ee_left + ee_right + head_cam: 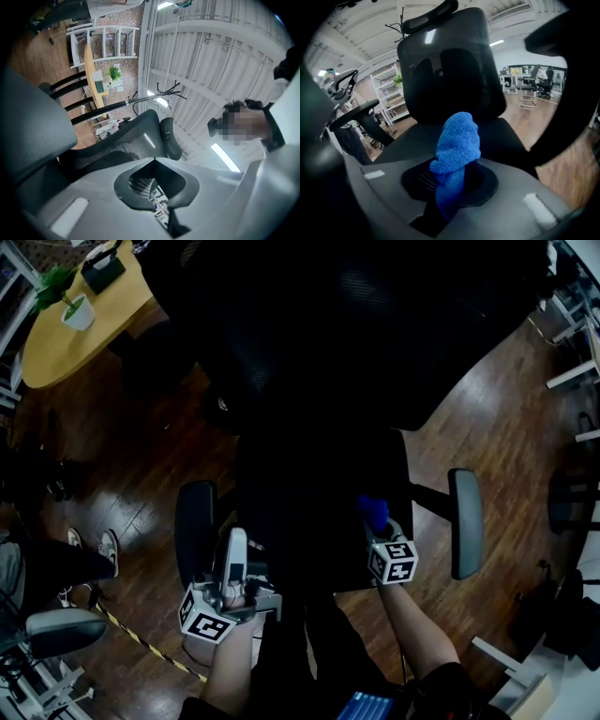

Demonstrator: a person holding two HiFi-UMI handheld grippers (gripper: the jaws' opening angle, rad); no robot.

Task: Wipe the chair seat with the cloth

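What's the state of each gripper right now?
Left gripper: shut, nothing between its jaws.
Right gripper: shut on the blue cloth.

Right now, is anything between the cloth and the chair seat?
Nothing visible. The right gripper is shut on the blue cloth, and the black seat lies bare directly ahead. The left gripper sits off by the left armrest, out of the path.
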